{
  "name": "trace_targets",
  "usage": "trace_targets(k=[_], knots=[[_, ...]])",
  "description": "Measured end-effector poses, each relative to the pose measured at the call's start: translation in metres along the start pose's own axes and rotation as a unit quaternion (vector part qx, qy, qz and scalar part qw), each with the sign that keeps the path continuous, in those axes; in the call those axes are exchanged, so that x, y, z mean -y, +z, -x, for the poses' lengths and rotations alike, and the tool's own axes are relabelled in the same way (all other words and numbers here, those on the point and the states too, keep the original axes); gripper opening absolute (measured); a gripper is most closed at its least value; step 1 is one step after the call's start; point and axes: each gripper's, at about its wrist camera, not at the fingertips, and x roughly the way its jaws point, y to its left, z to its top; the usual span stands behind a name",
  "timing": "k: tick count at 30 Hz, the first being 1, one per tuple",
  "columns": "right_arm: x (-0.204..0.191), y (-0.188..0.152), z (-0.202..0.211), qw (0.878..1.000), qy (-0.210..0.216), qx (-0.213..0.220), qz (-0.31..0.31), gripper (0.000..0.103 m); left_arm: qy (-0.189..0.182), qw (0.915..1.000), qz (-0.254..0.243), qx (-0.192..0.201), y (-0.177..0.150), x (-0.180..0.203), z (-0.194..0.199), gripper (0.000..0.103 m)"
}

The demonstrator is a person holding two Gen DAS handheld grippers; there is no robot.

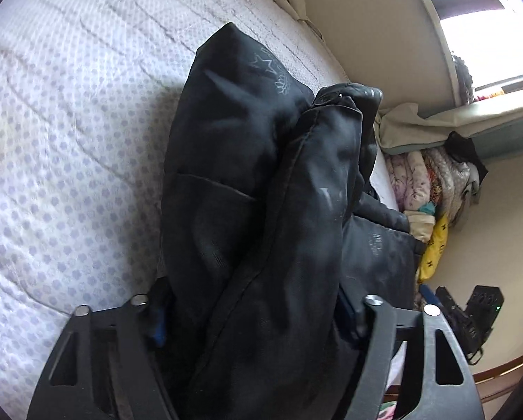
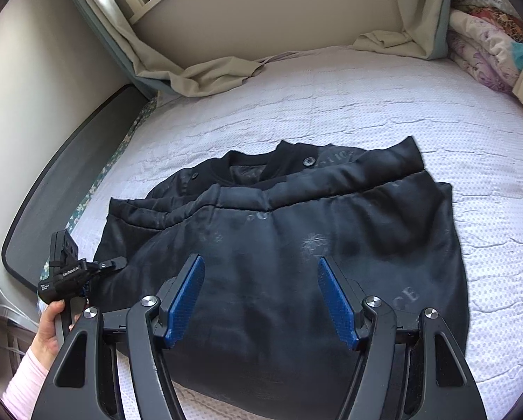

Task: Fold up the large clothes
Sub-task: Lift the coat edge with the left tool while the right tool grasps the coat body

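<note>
A large black padded jacket lies partly folded on the bed, collar and buttons toward the far side. My right gripper is open and empty, its blue pads spread just above the jacket's near part. In the left wrist view a thick fold of the jacket fills the space between the fingers of my left gripper, which grips it and holds it raised above the bed. The left gripper also shows in the right wrist view, at the jacket's left edge, held by a hand.
The bed has a white quilt with lilac dots. A beige sheet is bunched along the far wall. Folded colourful blankets are stacked at the far right. A dark bed frame edge runs on the left.
</note>
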Motion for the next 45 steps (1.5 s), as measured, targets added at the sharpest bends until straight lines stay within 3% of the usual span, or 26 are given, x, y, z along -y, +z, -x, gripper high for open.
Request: trace_targets(k=[4, 9, 19, 25, 30, 36, 45], knots=[[-0.005, 0.0, -0.003, 1.0, 0.001, -0.002, 0.005, 0.066, -0.025, 0.9996, 0.008, -0.007, -0.001, -0.005, -0.002, 0.051], [-0.001, 0.001, 0.0, 1.0, -0.012, 0.007, -0.002, 0.06, -0.042, 0.9991, 0.008, -0.006, 0.0, 0.001, 0.002, 0.04], [0.005, 0.008, 0.007, 0.999, -0.042, 0.026, 0.01, 0.027, -0.055, 0.9985, 0.0, 0.003, -0.007, 0.017, 0.025, 0.036], [-0.02, 0.001, 0.0, 0.997, -0.028, 0.017, 0.074, 0.025, -0.068, 0.9977, 0.002, 0.003, -0.009, 0.023, 0.034, 0.035], [-0.035, -0.008, -0.017, 0.991, -0.042, 0.001, 0.124, 0.025, -0.088, 0.9961, 0.004, 0.004, -0.009, 0.03, 0.04, 0.034], [-0.034, -0.026, -0.068, 0.984, -0.073, -0.052, 0.154, 0.025, -0.104, 0.9946, -0.004, 0.001, -0.013, 0.039, 0.047, 0.033], [-0.028, -0.039, -0.099, 0.981, -0.086, -0.049, 0.167, 0.024, -0.116, 0.9931, -0.018, -0.008, -0.011, 0.057, 0.044, 0.033]])
